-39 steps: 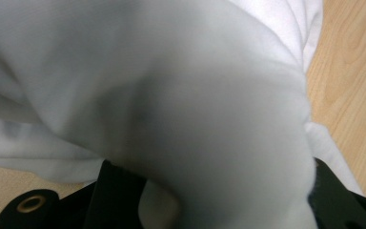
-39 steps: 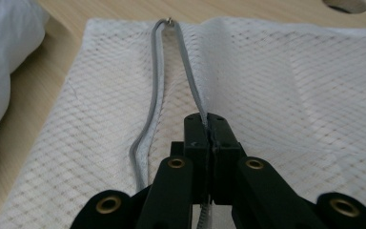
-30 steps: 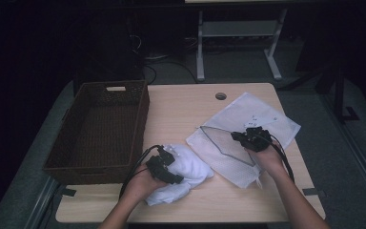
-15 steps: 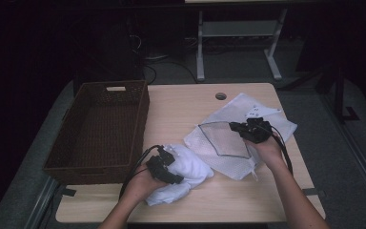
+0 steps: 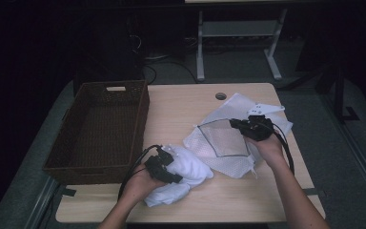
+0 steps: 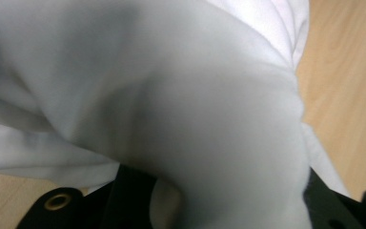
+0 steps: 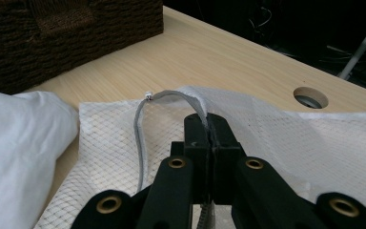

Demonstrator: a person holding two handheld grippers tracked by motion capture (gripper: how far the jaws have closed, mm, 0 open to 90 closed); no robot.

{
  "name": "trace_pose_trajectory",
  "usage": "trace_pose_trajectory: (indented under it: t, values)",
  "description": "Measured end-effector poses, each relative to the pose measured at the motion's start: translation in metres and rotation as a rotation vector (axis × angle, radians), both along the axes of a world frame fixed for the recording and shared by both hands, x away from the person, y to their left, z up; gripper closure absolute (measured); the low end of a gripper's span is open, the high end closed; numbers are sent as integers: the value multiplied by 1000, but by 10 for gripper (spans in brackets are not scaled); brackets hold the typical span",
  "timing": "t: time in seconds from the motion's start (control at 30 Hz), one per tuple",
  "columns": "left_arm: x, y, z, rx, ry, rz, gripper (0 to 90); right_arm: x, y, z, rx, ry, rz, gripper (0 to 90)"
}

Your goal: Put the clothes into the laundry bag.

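A crumpled white cloth (image 5: 188, 167) lies at the table's front. My left gripper (image 5: 164, 166) is pressed into its left side. Its jaws have just been closing, and a thick fold of the cloth (image 6: 195, 143) bulges between them. To the right, a white mesh bag (image 5: 228, 148) is spread flat on the table. My right gripper (image 5: 240, 125) is shut on the bag's grey zipper edge (image 7: 140, 138) and holds it up off the table, so the mouth gapes. In the right gripper view the jaws (image 7: 209, 124) pinch that edge tightly.
A dark wicker basket (image 5: 145, 112) stands on the left half of the light wooden table (image 5: 181, 109). A round cable hole (image 5: 220, 96) sits near the far edge. Dark floor and metal stand legs lie beyond the table.
The right gripper has risen a little with the bag's zipper edge, and the mouth has opened wider. The left hand has stayed on the white cloth.
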State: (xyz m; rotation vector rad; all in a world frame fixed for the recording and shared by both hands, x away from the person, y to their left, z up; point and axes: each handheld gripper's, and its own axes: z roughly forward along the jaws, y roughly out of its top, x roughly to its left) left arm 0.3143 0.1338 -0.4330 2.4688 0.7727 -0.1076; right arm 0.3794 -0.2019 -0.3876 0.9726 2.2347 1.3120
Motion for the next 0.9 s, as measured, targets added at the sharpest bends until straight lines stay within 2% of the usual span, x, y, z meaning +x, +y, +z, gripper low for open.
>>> trace_pose_trajectory:
  t: [0.23, 0.5, 0.67, 0.9]
  values:
    - [-7, 7, 30, -51, -46, -11, 664, 1, 0, -6, -17, 18, 9, 880]
    - [-5, -4, 48, -61, -87, -61, 664, -2, 4, -9, -32, 26, 30, 880]
    - [3, -19, 53, -67, -103, -99, 663, -6, 8, -9, -35, 26, 55, 880]
    - [11, -45, 48, -62, -92, -164, 664, -14, 11, -8, -37, 27, 95, 881]
